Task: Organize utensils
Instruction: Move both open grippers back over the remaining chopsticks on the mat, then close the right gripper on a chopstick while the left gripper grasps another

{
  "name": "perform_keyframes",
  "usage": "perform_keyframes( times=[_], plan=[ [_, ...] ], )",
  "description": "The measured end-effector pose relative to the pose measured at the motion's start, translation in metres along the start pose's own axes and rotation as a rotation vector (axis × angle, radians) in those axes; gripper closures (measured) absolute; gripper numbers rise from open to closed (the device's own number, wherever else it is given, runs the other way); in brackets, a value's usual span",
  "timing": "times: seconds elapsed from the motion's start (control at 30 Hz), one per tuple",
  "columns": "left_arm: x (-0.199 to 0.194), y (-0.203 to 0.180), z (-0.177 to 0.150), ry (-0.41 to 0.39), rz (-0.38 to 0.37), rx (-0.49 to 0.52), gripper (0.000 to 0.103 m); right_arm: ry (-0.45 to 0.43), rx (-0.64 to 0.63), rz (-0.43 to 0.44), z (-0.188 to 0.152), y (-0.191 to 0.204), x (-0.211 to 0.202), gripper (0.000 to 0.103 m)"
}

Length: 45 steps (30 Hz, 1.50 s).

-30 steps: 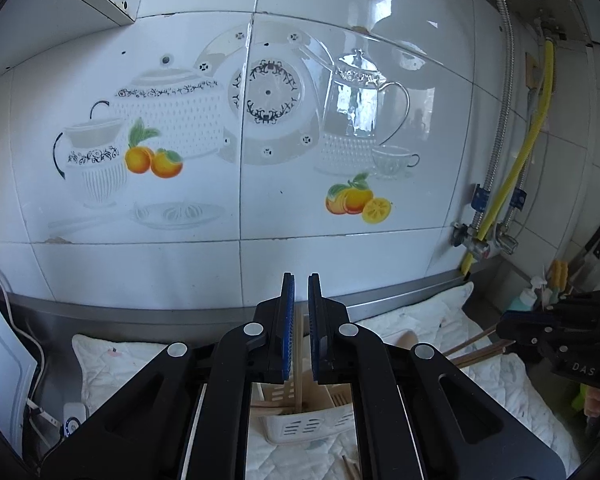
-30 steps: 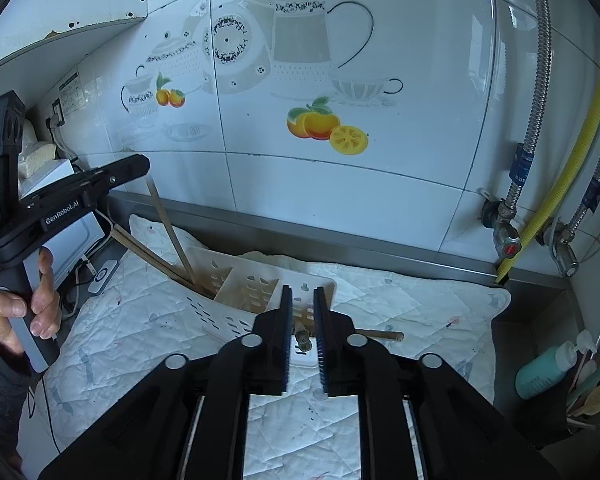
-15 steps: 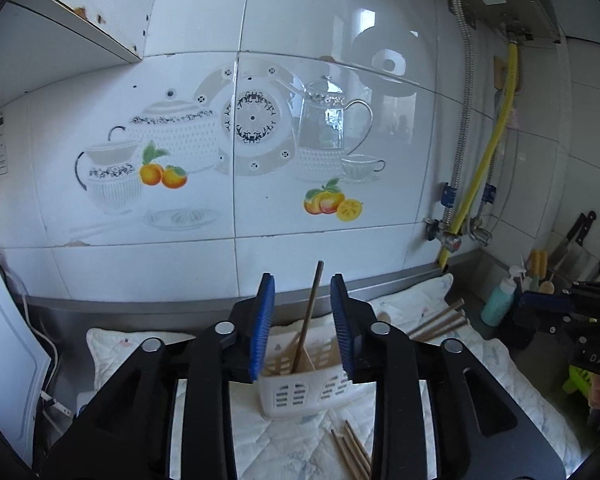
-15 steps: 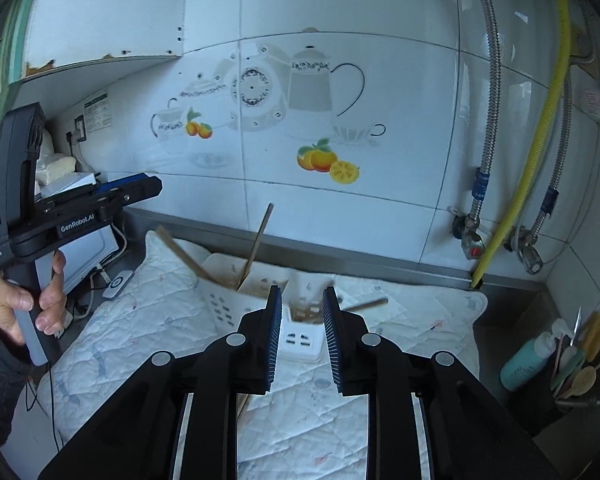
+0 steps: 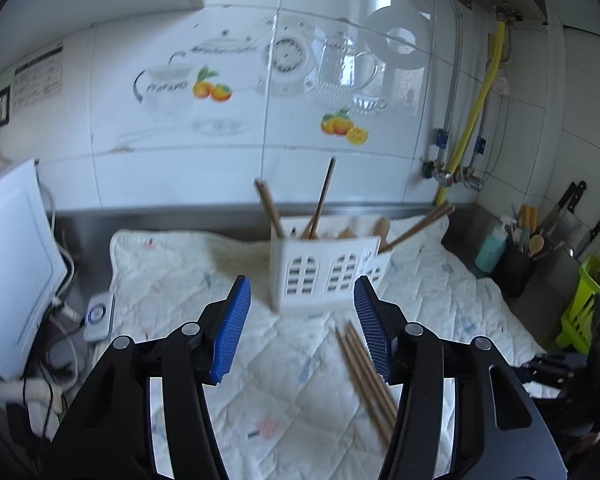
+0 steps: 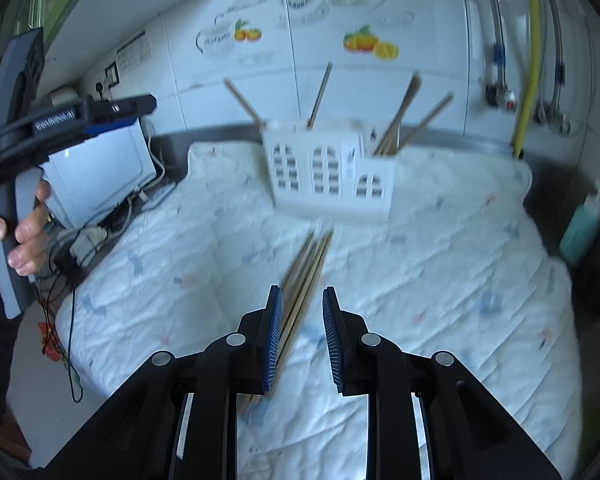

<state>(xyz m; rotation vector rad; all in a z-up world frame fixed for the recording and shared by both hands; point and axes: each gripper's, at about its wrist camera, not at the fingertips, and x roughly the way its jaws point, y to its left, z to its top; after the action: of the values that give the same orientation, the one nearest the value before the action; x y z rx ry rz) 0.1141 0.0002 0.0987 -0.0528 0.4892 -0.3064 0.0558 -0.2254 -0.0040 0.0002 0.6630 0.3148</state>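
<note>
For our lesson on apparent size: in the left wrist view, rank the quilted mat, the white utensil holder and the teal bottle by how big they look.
1. Quilted mat, largest by far.
2. White utensil holder.
3. Teal bottle, smallest; it stands farther off to the side, so its true size is unsure.

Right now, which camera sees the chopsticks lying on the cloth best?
The right wrist view. The loose chopsticks run up the middle of the picture from its gripper toward the white holder, though blurred. The left wrist view shows the same chopsticks partly hidden behind one finger of the left gripper.
</note>
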Motion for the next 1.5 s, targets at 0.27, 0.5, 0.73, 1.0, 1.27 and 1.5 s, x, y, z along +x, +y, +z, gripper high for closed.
perform_keyframes(
  times=[0.27, 0.5, 0.73, 1.0, 1.27, 1.5],
  plan=[
    [-0.003, 0.022, -0.056, 0.075, 0.056, -0.075, 0.045, 0.109, 0.059, 0.031, -0.059, 0.016, 0.04, 0.083],
    [-0.004, 0.04, -0.074, 0.095, 0.086, -0.131, 0.043, 0.137, 0.024, -0.004, -0.075, 0.025, 0.053, 0.083],
    [-0.002, 0.047, -0.083, 0.112, 0.101, -0.152, 0.043, 0.131, 0.015, -0.049, -0.077, 0.023, 0.058, 0.085],
    [0.005, 0.048, -0.096, 0.149, 0.1, -0.166, 0.043, 0.124, 0.031, -0.052, -0.072, 0.023, 0.065, 0.085],
    [0.012, 0.039, -0.115, 0.201, 0.081, -0.149, 0.043, 0.112, 0.044, -0.075, -0.065, 0.015, 0.077, 0.094],
    [0.03, 0.012, -0.141, 0.285, 0.041, -0.142, 0.043, 0.103, 0.086, -0.087, -0.067, -0.004, 0.071, 0.096]
  ],
)
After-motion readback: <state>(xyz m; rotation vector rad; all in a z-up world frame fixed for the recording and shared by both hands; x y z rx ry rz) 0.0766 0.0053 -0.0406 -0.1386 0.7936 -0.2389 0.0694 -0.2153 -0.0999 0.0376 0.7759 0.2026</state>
